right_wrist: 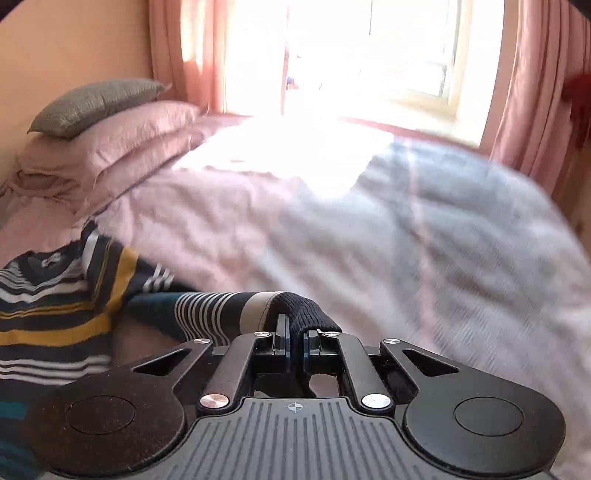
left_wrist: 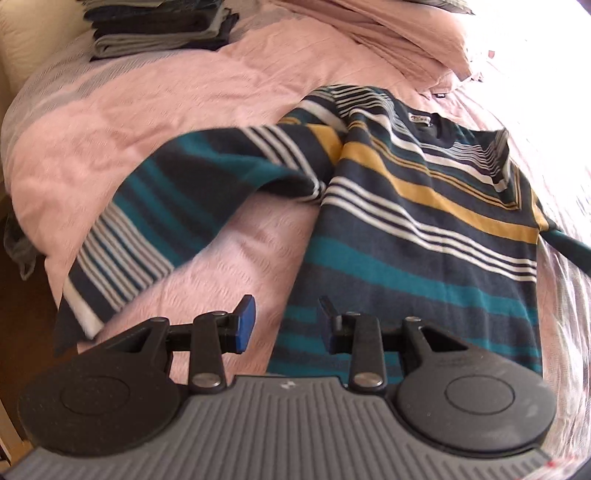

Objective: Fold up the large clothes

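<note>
A striped sweater (left_wrist: 424,206) — navy with white, mustard and teal bands — lies spread on the pink bed cover (left_wrist: 147,110), its body filling the right half of the left wrist view and its neck label toward the upper right. One sleeve (left_wrist: 155,221) runs from the shoulder down to the lower left of that frame, blurred, its dark cuff near the frame's left edge. The left gripper (left_wrist: 286,319) hangs at the bottom centre of its view, jaws parted with blue pads showing and nothing between them; it sits over the bare cover just beside the sweater's left hem. In the right wrist view the right gripper (right_wrist: 295,341) is clenched on the dark ribbed cuff (right_wrist: 306,310) of the other sleeve, the fabric bunching up out of the closed jaws, the striped sleeve trailing off to the left toward the sweater's body in the lower left corner. A stack of folded clothes (left_wrist: 159,29) sits at the upper left of the left wrist view. Pink pillows (right_wrist: 110,147) topped by a grey cushion (right_wrist: 96,101) rest at the left of the right view, before a bright window (right_wrist: 369,55) with pink curtains (right_wrist: 535,92).
</note>
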